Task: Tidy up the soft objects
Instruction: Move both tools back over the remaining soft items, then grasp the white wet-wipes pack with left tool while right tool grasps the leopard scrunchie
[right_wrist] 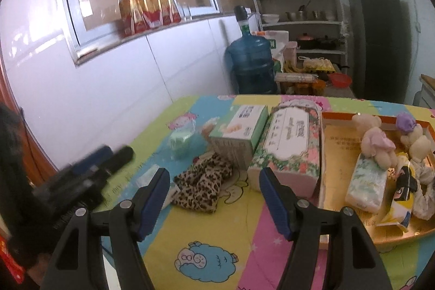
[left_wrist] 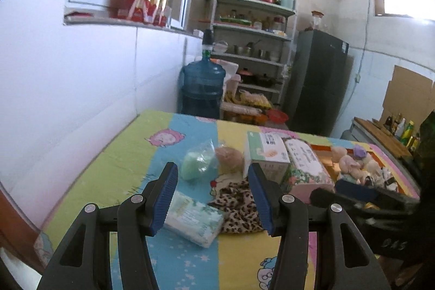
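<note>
On the cartoon-print surface, the tissue pack, just left of the leopard cloth, is best straddled squarely by the left gripper, jaws open and empty, before being closed on gently.

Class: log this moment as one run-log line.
left gripper: open, over tissue pack | right gripper: open, empty | leopard cloth: on table | tray: holds toys
</note>
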Motion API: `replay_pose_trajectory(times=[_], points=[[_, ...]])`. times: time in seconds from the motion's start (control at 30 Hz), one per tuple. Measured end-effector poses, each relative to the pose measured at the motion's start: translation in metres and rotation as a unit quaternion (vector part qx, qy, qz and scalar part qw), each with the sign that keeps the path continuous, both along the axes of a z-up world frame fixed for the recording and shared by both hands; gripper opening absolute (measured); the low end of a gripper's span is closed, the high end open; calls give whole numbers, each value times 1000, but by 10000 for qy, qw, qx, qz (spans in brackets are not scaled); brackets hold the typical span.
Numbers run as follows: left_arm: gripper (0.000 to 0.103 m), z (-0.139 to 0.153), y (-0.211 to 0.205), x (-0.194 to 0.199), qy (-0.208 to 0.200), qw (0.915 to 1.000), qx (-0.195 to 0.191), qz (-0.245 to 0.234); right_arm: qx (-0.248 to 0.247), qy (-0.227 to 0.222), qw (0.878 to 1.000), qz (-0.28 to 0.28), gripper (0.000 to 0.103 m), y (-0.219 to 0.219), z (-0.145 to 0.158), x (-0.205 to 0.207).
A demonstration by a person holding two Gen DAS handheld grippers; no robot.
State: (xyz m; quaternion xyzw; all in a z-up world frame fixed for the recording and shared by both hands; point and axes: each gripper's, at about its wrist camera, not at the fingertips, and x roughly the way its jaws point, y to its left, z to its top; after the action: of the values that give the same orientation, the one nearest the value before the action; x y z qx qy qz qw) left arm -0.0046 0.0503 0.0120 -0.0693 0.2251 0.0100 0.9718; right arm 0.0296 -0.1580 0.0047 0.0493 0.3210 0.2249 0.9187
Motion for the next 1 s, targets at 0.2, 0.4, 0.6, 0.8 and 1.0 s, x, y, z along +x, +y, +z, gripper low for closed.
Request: replay_pose_trajectory(times=[0.2, 0.4, 0.6, 0.8, 1.0], points=[[56, 14, 2, -24, -195, 9997, 116, 59, 4, -40, 10000, 79, 68, 5, 4, -11], [56, 3, 10, -32, -91, 9999, 115, 19, -36, 0, 9998, 197, 68, 15, -4, -20], [56, -23, 19, -13, 217, 9996, -95, -141, -178, 219, 9994, 182, 68, 24, -22, -8], [56, -47, 29, 15, 506, 9982, -233, -221, -200, 341, 9986, 356, 67, 36, -33, 9], [56, -60, 40, 33, 659, 9968, -393, -225, -384, 372, 9971, 551, 59, 54, -42, 22]])
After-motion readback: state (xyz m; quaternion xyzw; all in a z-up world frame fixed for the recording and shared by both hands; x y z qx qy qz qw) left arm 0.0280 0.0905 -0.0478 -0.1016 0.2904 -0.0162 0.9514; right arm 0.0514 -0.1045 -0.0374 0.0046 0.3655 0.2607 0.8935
